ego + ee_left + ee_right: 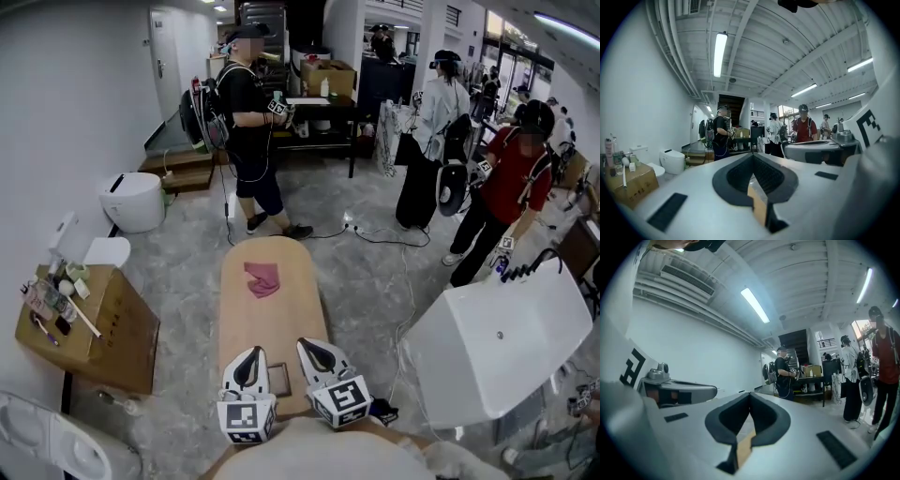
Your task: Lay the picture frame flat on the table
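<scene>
Containers: a closed cardboard box at lower left has small bottles and a stick-like item lying on its lid. A second cardboard box sits on the dark table at top centre; I cannot make out its contents.

Tools: the left gripper and right gripper are at bottom centre over the near end of the wooden table. Both have their jaws together with nothing between them.

Task item: a small picture frame is on the tabletop in the gap between the two grippers, apart from both, and looks to be lying flat. A pink cloth lies further up the table.
</scene>
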Tool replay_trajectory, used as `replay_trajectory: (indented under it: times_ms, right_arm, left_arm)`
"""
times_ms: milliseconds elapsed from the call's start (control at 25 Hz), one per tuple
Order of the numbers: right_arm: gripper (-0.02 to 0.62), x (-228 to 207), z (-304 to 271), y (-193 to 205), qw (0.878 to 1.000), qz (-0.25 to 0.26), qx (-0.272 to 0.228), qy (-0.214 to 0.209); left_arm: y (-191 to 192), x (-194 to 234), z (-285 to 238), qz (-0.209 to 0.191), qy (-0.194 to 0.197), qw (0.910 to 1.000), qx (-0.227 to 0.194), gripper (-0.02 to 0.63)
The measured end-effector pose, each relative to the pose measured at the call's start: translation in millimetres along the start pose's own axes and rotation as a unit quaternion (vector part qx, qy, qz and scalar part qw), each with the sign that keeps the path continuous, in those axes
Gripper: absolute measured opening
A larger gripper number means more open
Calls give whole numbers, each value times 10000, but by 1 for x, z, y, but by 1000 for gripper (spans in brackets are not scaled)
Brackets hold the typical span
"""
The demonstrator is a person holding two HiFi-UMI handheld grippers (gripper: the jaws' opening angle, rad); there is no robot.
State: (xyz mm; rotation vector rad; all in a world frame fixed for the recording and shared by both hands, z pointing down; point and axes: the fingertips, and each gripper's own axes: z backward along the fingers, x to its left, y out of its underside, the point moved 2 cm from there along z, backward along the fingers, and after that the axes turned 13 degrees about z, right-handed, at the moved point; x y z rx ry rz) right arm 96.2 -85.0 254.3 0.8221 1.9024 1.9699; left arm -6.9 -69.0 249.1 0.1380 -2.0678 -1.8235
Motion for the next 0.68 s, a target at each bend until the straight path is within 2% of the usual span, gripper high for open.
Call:
replay_trajectory:
  times_ms: [680]
  right_arm:
    - [11,-11,-13,4,9999,32,-47,-145]
  left_arm:
    - [7,-1,-15,-34,33,10000,-38,8]
